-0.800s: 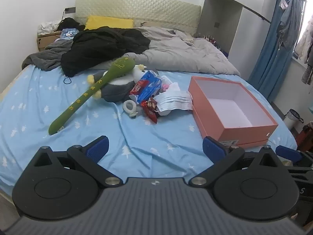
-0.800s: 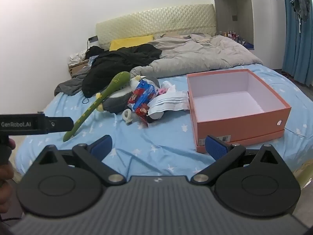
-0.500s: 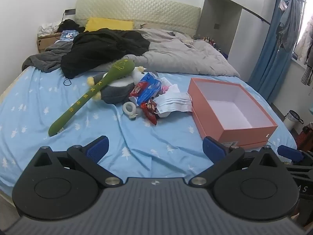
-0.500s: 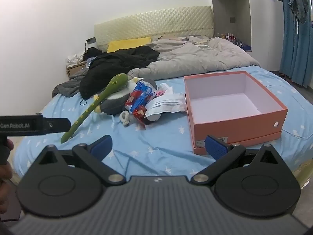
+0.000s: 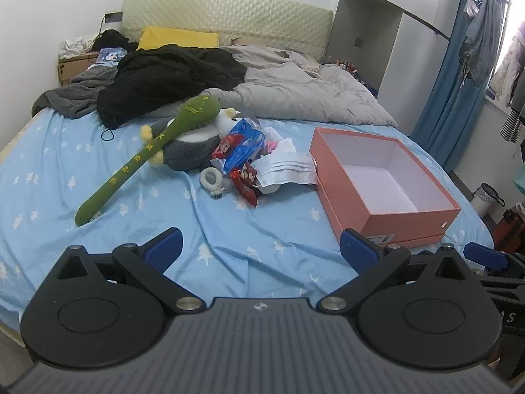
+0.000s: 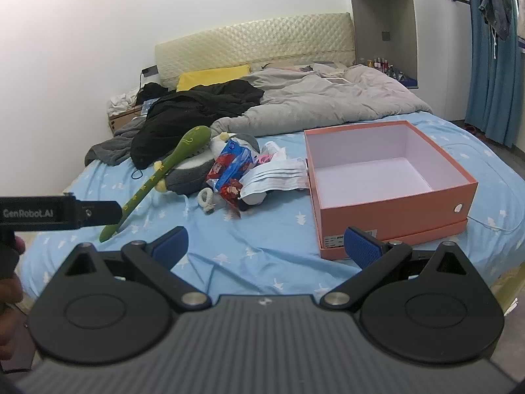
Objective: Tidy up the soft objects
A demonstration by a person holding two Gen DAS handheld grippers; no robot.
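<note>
A long green plush club (image 5: 144, 157) (image 6: 157, 177) lies on the blue bed sheet, its head resting on a grey and white plush toy (image 5: 193, 151) (image 6: 190, 170). Beside them lie red and blue snack bags (image 5: 241, 147) (image 6: 229, 164), a small white fluffy ring (image 5: 211, 179) (image 6: 206, 198) and a pack of white face masks (image 5: 285, 170) (image 6: 275, 175). An open, empty orange box (image 5: 403, 220) (image 6: 390, 210) stands to their right. My left gripper (image 5: 261, 249) and right gripper (image 6: 267, 244) are open and empty, held short of the bed's near edge.
A black garment (image 5: 167, 78), a grey blanket (image 5: 75, 95) and a grey duvet (image 5: 305, 95) cover the far half of the bed. A yellow pillow (image 5: 178, 37) leans on the headboard. Blue curtains (image 5: 456, 105) hang at the right. The left gripper's body (image 6: 55, 213) shows at left in the right wrist view.
Both grippers have drawn back a little from the bed, so the objects look slightly smaller and farther. Nothing on the bed has moved. Both stay open.
</note>
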